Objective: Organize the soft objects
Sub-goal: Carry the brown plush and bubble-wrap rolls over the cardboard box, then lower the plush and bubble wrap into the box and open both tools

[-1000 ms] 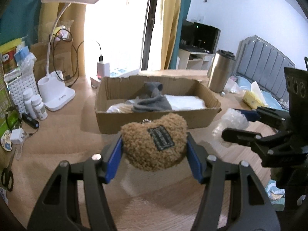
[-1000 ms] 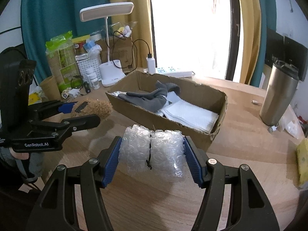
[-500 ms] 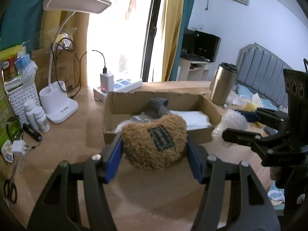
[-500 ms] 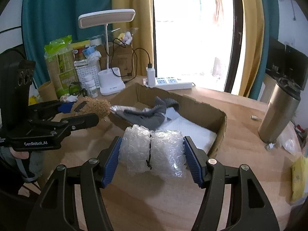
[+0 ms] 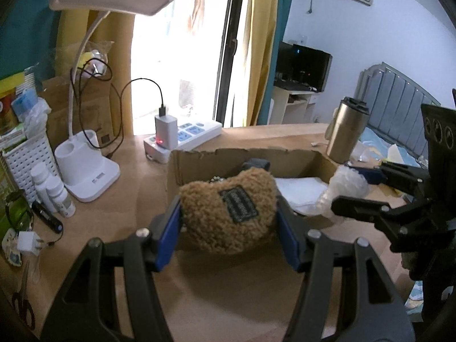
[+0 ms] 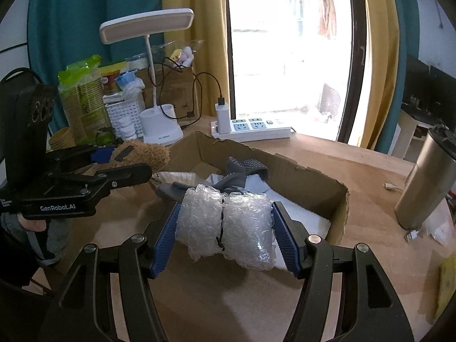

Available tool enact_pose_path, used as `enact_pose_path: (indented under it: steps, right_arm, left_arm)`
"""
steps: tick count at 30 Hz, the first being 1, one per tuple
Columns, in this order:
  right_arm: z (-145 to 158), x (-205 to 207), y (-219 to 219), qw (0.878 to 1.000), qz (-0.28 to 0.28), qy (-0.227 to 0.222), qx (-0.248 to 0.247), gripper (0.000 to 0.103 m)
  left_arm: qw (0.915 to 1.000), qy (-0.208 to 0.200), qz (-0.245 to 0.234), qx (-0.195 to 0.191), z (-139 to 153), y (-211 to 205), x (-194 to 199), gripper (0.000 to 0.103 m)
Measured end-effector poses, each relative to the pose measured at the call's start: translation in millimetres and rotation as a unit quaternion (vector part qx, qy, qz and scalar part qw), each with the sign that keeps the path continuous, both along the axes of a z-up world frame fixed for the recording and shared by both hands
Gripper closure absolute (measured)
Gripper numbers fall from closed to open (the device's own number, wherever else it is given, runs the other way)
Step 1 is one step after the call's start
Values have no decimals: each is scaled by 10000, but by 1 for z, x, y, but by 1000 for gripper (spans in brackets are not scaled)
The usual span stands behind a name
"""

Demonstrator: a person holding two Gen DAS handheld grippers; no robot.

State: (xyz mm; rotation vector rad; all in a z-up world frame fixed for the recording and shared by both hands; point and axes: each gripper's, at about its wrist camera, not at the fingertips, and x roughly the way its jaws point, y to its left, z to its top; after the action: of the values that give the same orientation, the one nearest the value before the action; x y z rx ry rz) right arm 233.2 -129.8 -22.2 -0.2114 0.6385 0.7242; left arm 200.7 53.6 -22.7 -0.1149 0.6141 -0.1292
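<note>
Two views, each with its own load. From the left wrist, the left gripper (image 5: 228, 222) has its blue fingers (image 5: 168, 236) pressed against both sides of a brown plush pouch (image 5: 228, 211), carried at the near wall of the cardboard box (image 5: 199, 156). At three o'clock the right gripper (image 5: 362, 188) shows, carrying its clear bundle. A white lamp (image 5: 85, 171) stands at nine o'clock on the wooden surface (image 5: 128, 188).

From the right wrist, the right gripper's fingers (image 6: 166, 236) clamp a bubble wrap roll (image 6: 225, 222) at the box's near edge. Grey socks (image 6: 239, 173) and white cloth (image 6: 299, 213) lie inside. At nine o'clock the left gripper (image 6: 125, 162) carries the pouch.
</note>
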Motion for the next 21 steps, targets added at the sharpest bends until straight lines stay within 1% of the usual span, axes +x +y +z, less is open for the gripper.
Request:
enact_pose_path:
  steps: [9,16,21]
  right_arm:
    - [-5,24,3,9999,68,56,70,36]
    - [-14,37,-2,9998,-73,153,124,36]
    - [-18,46,-6,9995,-194,197,124,36]
  left_arm:
    - [10000,71,36,14,-7,0,26,39]
    - [9997,210,72,74,-16,1,51,39]
    - [9993,350,135,87,-25,3,67,33]
